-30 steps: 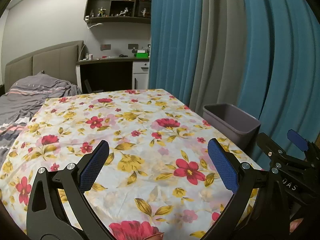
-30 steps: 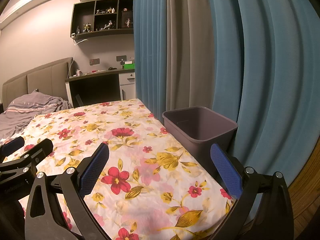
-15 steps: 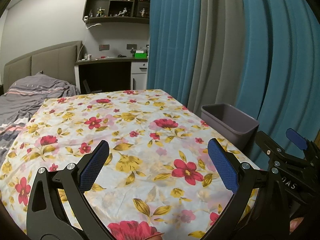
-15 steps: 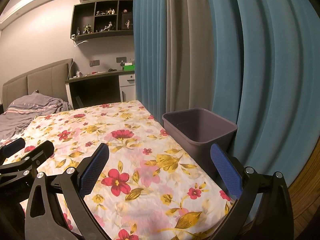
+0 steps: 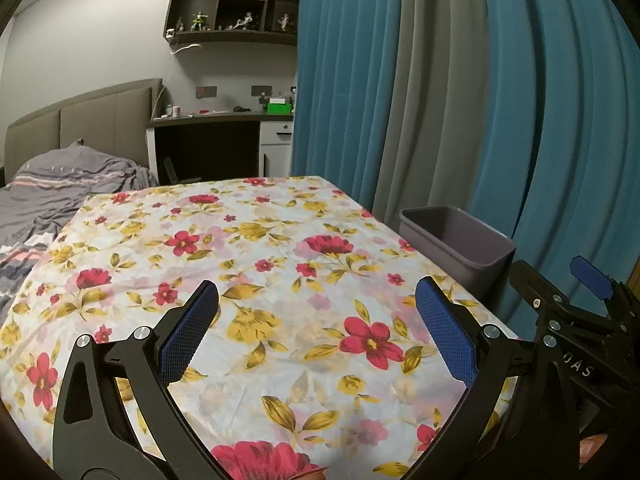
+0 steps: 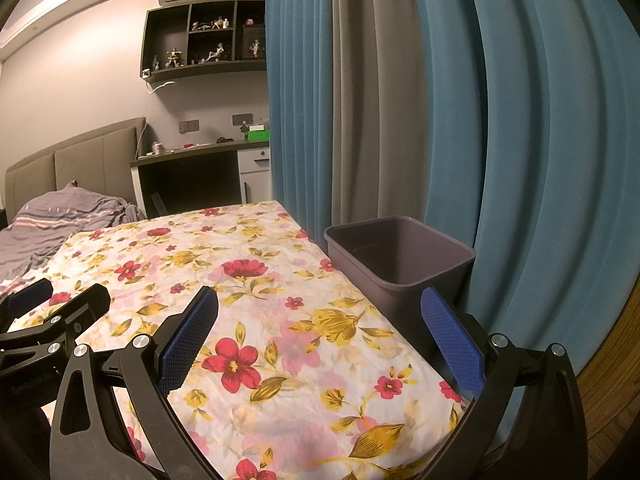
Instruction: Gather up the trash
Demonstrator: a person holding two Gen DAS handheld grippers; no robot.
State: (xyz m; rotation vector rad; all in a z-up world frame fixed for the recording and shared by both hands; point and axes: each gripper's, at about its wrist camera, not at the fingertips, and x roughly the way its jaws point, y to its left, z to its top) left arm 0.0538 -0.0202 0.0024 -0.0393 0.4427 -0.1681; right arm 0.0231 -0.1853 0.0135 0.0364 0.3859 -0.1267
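A grey-purple bin (image 5: 460, 244) stands beside the table's right edge, against the curtain; it also shows in the right wrist view (image 6: 400, 256) and looks empty. My left gripper (image 5: 316, 320) is open and empty above the flowered tablecloth (image 5: 248, 264). My right gripper (image 6: 320, 328) is open and empty near the table's right edge, close to the bin. Each gripper shows at the edge of the other's view. No trash is in view on the cloth.
Blue and grey curtains (image 5: 440, 100) hang to the right. A bed with a grey blanket (image 5: 60, 192) lies to the left. A desk (image 5: 216, 136) and a wall shelf (image 5: 236, 12) stand at the back. Wooden floor (image 6: 612, 380) shows at far right.
Both views have shifted only slightly; the grippers stay open and hold nothing.
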